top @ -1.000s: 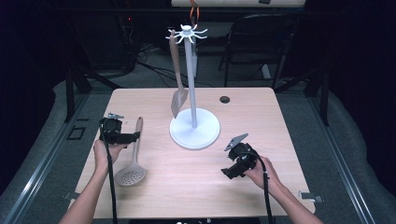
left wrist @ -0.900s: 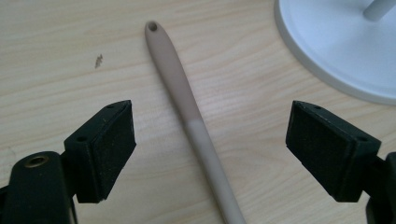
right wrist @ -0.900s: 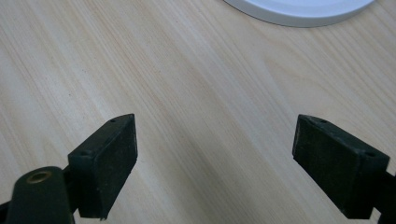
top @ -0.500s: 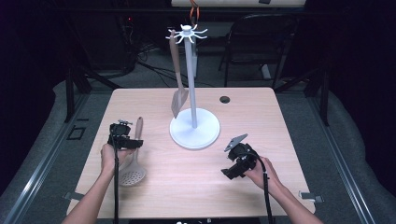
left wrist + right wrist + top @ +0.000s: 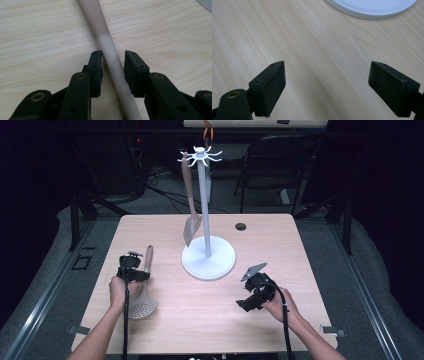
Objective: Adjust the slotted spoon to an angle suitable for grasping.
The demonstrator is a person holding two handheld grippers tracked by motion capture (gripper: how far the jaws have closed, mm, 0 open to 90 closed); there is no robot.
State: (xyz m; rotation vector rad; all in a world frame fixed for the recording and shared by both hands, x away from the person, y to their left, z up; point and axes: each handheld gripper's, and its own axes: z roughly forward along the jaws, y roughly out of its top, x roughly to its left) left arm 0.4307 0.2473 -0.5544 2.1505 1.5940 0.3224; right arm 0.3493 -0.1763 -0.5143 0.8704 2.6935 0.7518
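Progress looked to be at an early point, judged from how things lay. Largest on the wooden table [image 5: 165, 227] stood the white utensil stand [image 5: 207, 255], its hooked crown carrying one spatula [image 5: 189, 205] that hung down beside the pole, so one piece seemed already placed. The slotted spoon [image 5: 143, 292] lay flat near the table's left edge, head toward the person and handle pointing away, well apart from the stand's round base; hanging it appeared to be the work left.

The left gripper [image 5: 113, 61] was down over that handle. Its jaws had just been closing, with the pale handle [image 5: 110, 53] running between them. The left pad sat at or just beside the handle and a thin gap showed at the right pad, so the clamp did not look complete. Lifting and carrying to a free hook were not yet done.

The right gripper [image 5: 327, 77] rested low over bare wood near the stand's base, jaws wide apart and holding nothing.
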